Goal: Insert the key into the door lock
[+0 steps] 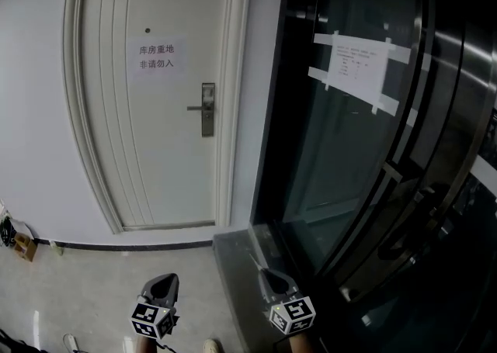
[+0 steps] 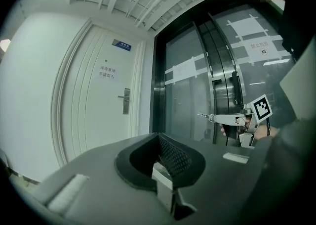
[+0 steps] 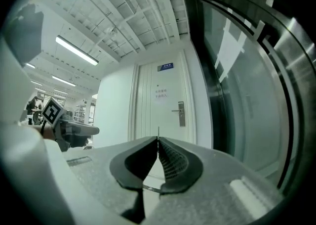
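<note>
"Head view: how much open room is shown ahead?"

"A stretch of bare grey floor (image 1: 93,289) is seen between both pairs of tongs and the white door (image 1: 155,157). The right side is closed off by a dark glass wall (image 1: 349,157). The right tongs (image 1: 268,274) are seen over its grey sill (image 1: 233,254), while the left tongs (image 1: 163,278) are held over open floor."

"Where is the key (image 3: 158,131)?"

"It is gripped in the closed right tongs. In the right gripper view only a thin edge of it is seen above the pressed-together tips. In the left gripper view its toothed blade is seen pointing level. The lock (image 1: 207,109), on the door's right side, is well apart from it."

"And the left tongs?"

"Their tips are shut together, and nothing is seen sticking out past them."

"What is cut off or unclear?"

"The key cannot be made out in the head view. The rear of both tongs is cut off by the bottom edge. The print on the door notice (image 1: 157,58) and on the taped sheets (image 1: 357,64) is too small to be read. A small object (image 1: 19,244) at the left skirting cannot be identified."
</note>
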{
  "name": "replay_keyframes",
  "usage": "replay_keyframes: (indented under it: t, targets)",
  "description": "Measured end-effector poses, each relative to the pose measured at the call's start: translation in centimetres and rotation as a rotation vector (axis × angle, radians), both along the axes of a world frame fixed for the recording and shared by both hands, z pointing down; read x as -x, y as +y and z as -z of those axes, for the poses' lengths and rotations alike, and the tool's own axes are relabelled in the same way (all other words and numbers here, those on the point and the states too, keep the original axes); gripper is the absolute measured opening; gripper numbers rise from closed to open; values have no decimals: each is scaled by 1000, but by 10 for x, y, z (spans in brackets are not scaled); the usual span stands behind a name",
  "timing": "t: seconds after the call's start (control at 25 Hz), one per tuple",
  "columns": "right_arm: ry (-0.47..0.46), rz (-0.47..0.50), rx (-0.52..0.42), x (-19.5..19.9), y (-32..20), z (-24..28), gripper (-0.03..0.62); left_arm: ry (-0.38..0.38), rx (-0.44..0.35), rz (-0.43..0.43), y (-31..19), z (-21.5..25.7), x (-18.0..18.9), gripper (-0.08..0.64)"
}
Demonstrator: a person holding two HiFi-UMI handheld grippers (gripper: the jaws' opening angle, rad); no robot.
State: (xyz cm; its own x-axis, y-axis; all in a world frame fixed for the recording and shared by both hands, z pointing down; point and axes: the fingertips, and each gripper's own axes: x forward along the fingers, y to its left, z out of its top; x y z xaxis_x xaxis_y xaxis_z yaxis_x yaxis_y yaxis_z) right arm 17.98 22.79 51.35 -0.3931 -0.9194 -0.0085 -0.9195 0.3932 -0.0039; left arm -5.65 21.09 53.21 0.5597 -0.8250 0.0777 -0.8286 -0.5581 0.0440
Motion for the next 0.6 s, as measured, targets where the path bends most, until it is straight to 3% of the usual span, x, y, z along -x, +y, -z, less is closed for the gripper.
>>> replay_keyframes:
  t: [0.32, 0.6]
  targets:
    - [7, -9, -7, 31, -86, 8, 11, 3, -7, -28, -87, 5, 24, 2]
    - [20, -26, 0, 43, -131, 6, 9, 24, 0, -43, -140, -3, 37, 2]
